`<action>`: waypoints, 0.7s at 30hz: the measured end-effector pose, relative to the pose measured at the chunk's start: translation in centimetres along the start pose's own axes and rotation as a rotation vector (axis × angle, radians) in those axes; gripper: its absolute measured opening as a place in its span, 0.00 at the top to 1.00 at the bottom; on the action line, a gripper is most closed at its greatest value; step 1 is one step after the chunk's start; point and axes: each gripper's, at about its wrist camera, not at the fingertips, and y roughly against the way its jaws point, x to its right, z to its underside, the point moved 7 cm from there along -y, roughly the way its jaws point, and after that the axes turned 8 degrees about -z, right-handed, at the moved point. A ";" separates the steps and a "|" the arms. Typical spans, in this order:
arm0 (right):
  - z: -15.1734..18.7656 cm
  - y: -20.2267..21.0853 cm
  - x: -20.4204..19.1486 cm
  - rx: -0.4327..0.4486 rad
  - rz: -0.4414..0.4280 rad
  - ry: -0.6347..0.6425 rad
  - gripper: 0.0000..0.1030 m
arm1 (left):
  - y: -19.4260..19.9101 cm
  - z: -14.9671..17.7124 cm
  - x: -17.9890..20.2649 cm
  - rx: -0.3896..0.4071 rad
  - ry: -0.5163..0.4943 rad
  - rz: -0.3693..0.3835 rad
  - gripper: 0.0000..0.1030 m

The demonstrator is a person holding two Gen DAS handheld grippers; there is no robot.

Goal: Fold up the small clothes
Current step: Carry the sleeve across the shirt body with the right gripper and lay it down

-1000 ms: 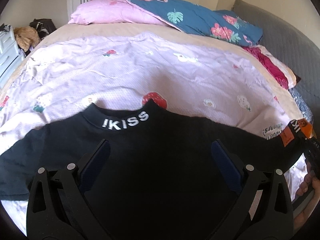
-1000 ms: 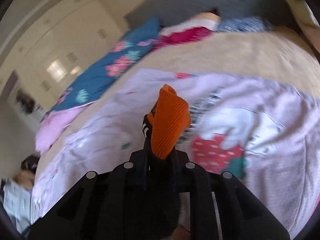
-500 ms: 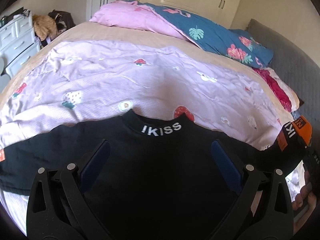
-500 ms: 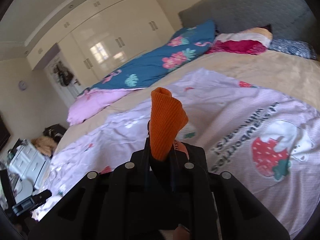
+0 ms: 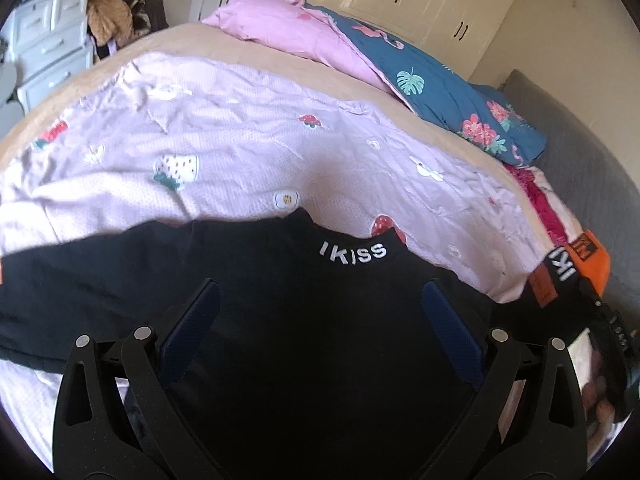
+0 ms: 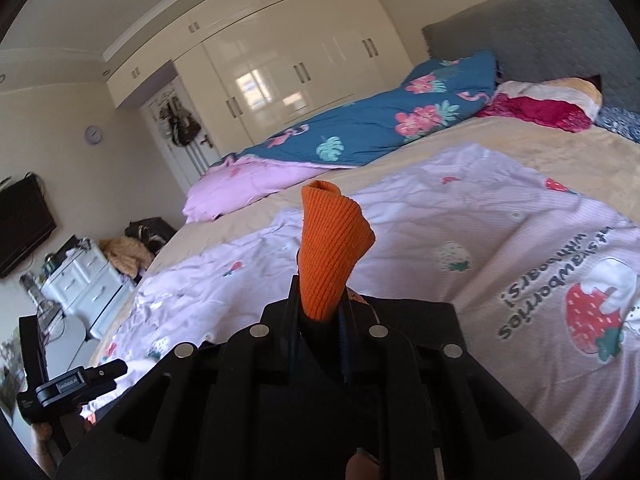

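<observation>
A small black shirt (image 5: 280, 300) with "IKISS" on its collar lies spread on a lilac strawberry-print sheet (image 5: 240, 148). My left gripper (image 5: 320, 320) hovers open over the shirt's chest, blue pads wide apart, holding nothing. My right gripper (image 6: 318, 320) is shut on the shirt's orange sleeve cuff (image 6: 330, 248), which sticks up between its fingers. In the left wrist view that cuff (image 5: 588, 260) shows lifted at the far right, with the right gripper (image 5: 600, 308) below it.
The sheet lies on a beige bedspread (image 6: 540, 140). Pink and blue floral bedding (image 5: 360, 52) is piled at the far side, a grey headboard (image 6: 540, 36) at the right. A white drawer unit (image 5: 48, 52) stands left of the bed.
My left gripper has swung so the shirt's collar sits further right in its view. My right gripper has tilted up with the cuff still in it, and the room now shows.
</observation>
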 end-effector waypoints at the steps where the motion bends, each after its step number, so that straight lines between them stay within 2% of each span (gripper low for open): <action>1: 0.3 -0.3 -0.5 -0.008 -0.012 0.003 0.86 | 0.0 0.2 -0.3 -0.003 0.005 0.011 0.08; 13: 4.4 -3.4 -7.5 -0.094 -0.096 0.136 0.86 | -0.9 1.9 -3.6 -0.035 0.067 0.072 0.08; 21: 8.2 -6.1 -11.3 -0.175 -0.163 0.207 0.84 | -2.0 3.0 -4.8 -0.102 0.138 0.182 0.08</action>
